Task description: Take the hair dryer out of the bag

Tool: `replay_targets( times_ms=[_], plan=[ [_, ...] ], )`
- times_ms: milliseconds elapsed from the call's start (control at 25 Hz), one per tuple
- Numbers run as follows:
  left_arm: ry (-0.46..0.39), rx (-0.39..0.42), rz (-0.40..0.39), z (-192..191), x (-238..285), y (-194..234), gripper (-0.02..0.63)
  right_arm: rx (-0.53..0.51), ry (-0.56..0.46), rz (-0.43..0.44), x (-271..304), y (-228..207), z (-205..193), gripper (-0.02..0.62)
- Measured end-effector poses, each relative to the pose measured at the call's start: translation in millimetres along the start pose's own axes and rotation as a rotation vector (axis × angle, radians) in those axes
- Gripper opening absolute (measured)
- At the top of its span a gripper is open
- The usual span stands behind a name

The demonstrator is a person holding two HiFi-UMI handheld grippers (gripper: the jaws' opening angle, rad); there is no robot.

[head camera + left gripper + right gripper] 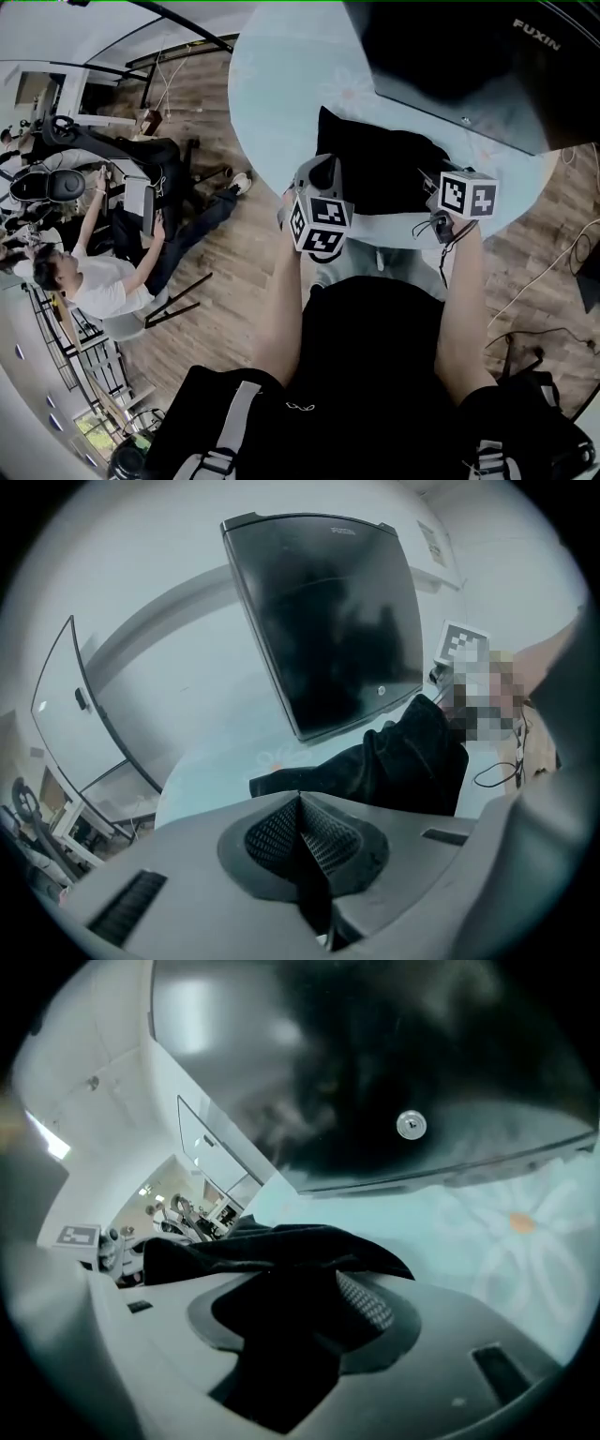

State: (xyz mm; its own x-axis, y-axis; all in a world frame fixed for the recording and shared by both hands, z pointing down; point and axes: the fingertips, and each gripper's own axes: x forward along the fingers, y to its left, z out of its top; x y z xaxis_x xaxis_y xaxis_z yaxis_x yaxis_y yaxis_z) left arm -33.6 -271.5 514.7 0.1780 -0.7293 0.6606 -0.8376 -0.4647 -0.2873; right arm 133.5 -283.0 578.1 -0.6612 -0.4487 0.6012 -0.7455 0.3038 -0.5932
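A round pale table (281,84) with a flower print carried everything. A big dark screen (469,66) covered its far right part and reached past the edge. The black cloth bag (375,173) lay slumped against the table's near edge, just in front of the screen's lower border.

The right gripper (314,1302) was at the bag's right end. Its claw stood wide, with a thick fold of the bag bunched between the jaws and lying against the one pad that showed, so it read as clamped on the cloth. The left gripper (300,803) sat at the bag's near left corner. Its claw was pressed together with no cloth seen between the pads, and the bag lay just ahead of it to the right.

No hair dryer showed in any view. Judging by the lumpy bag, it was probably inside, and the mouth of the bag could not be made out.

Several things could go wrong from here:
- With only one end gripped, a pull could drag the whole bag off the near edge instead of opening it.
- A grip on loose cloth alone could slip, or could tip the dryer out onto the floor if the mouth faced that edge.
- A lift toward the far side could knock the bag against the screen.
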Motion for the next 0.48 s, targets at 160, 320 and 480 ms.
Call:
replay_targets(
  times_ms=[160,320,480],
  plan=[
    [0.048,-0.033,0.024,-22.3,2.4,17.2,0.017,0.087,-0.038,0.034,3.6,0.1,2.7,0.235],
    [0.131,-0.04,-0.036,-54.4,9.7,24.7,0.035,0.154,-0.061,0.057,7.6,-1.5,11.9,0.221],
    [0.145,-0.075,-0.182,-69.5,11.4,17.1,0.063,0.219,-0.08,0.078,9.2,-6.4,17.0,0.219]
  ],
)
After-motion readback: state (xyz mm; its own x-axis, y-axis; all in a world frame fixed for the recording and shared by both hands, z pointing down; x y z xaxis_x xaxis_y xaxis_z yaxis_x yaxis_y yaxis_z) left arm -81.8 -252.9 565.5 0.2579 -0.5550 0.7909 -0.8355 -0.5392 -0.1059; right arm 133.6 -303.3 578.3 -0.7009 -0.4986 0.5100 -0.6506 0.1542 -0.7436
